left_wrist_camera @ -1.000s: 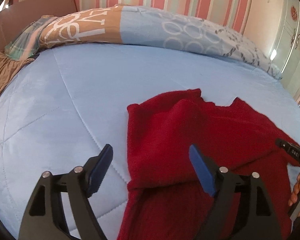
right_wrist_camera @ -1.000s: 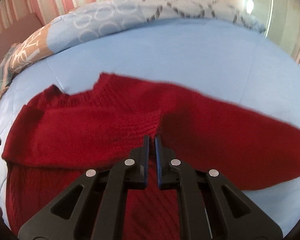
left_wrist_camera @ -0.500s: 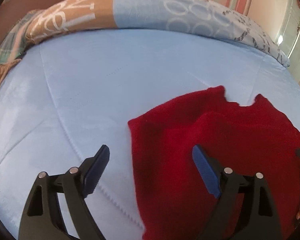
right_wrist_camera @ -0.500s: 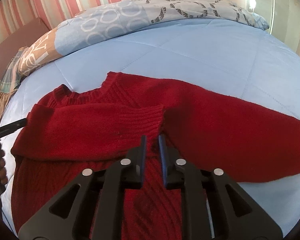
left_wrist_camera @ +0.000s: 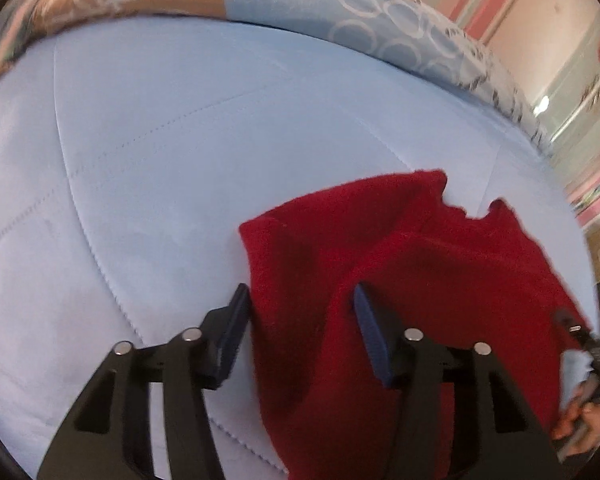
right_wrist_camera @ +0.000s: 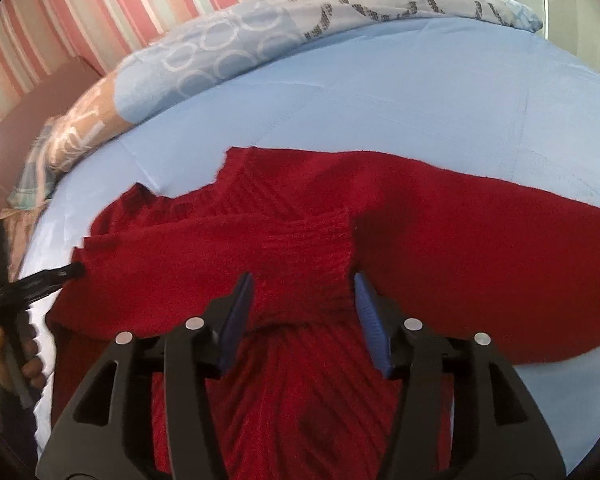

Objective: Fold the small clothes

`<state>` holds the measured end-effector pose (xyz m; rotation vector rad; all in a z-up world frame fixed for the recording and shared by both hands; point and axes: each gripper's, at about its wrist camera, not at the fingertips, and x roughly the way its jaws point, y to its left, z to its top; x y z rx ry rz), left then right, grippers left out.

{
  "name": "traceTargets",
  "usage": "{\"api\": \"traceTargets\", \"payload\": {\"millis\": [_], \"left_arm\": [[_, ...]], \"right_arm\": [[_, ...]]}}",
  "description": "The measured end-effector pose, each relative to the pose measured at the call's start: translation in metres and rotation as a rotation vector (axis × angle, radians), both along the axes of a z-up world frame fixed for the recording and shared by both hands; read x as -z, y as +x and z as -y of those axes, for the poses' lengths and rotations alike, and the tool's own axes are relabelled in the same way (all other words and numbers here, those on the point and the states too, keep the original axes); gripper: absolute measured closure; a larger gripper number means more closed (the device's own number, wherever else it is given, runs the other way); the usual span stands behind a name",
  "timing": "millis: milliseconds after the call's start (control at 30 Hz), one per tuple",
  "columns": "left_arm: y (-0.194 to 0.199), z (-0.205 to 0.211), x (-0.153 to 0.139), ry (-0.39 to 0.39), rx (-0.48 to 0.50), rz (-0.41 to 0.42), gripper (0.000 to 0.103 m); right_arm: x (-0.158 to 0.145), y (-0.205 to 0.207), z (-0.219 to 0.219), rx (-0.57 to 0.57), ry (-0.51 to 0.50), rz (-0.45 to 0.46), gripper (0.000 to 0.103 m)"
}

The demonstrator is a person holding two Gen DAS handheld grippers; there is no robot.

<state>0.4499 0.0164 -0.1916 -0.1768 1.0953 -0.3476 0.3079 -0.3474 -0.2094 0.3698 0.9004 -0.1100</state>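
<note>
With one sleeve folded across the red sweater (right_wrist_camera: 300, 380) at bed centre, the right gripper (right_wrist_camera: 304, 312) has just opened off its cuff while the left gripper (left_wrist_camera: 298, 332), closing yet empty, straddles the nine-o'clock edge, so folding that side inward looks next.

One red knitted sweater (right_wrist_camera: 300, 248) lies on the bed, and it is the only garment on the blue part; it has two sleeves, one folded across the chest and one stretched out to the side. There is one bed, covered by one light blue quilted bedspread (right_wrist_camera: 380, 92). Along its far edge runs one patterned blanket (right_wrist_camera: 236, 44) in blue, tan and grey patches. Two tools are at work: the left tool (left_wrist_camera: 298, 320) and the right tool (right_wrist_camera: 304, 308), each with two fingers carrying blue pads, so four pads in all. One hand (left_wrist_camera: 580, 420) shows in each view, two altogether.
</note>
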Motion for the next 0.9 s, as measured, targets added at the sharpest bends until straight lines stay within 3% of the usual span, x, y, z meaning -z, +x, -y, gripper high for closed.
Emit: {"api": "traceTargets", "payload": {"millis": [67,133,167,233,267,300,333,533,633,733,900], "left_arm": [[0.002,-0.010,-0.002,-0.020,-0.029,-0.004,0.038],[0.004,-0.010,-0.001,0.000,-0.027,-0.005,0.038],[0.004,-0.007,0.001,0.012,-0.017,-0.009,0.038],[0.005,0.002,0.003,0.070,-0.001,0.004,0.038],[0.004,0.008,0.002,0.103,0.002,0.026,0.048],[0.004,0.013,0.001,0.116,0.012,0.035,0.087],[0.004,0.015,0.002,0.128,0.022,0.031,0.091],[-0.004,0.015,-0.010,0.248,-0.020,0.129,0.093],[-0.002,-0.004,-0.012,0.211,-0.003,0.128,0.093],[0.001,-0.003,-0.004,0.208,0.043,0.126,0.092],[0.003,-0.016,0.003,0.129,0.070,0.080,0.085]], "right_arm": [[0.010,0.008,0.005,0.021,0.044,-0.048,0.059],[0.012,0.008,0.008,0.042,0.042,-0.047,0.076],[0.011,0.007,0.009,0.048,0.027,-0.041,0.085],[0.009,0.005,0.010,0.043,0.016,-0.030,0.093],[0.007,0.004,0.008,0.034,-0.003,-0.022,0.094],[0.005,0.002,0.006,0.025,-0.028,-0.013,0.095],[0.001,0.001,0.002,0.018,-0.061,-0.002,0.095],[-0.021,-0.009,-0.011,0.007,-0.166,0.082,0.096],[-0.026,-0.014,-0.010,0.016,-0.185,0.102,0.096],[-0.012,-0.011,-0.005,0.024,-0.188,0.061,0.096],[0.018,-0.002,0.013,0.024,-0.090,0.001,0.095]]}}
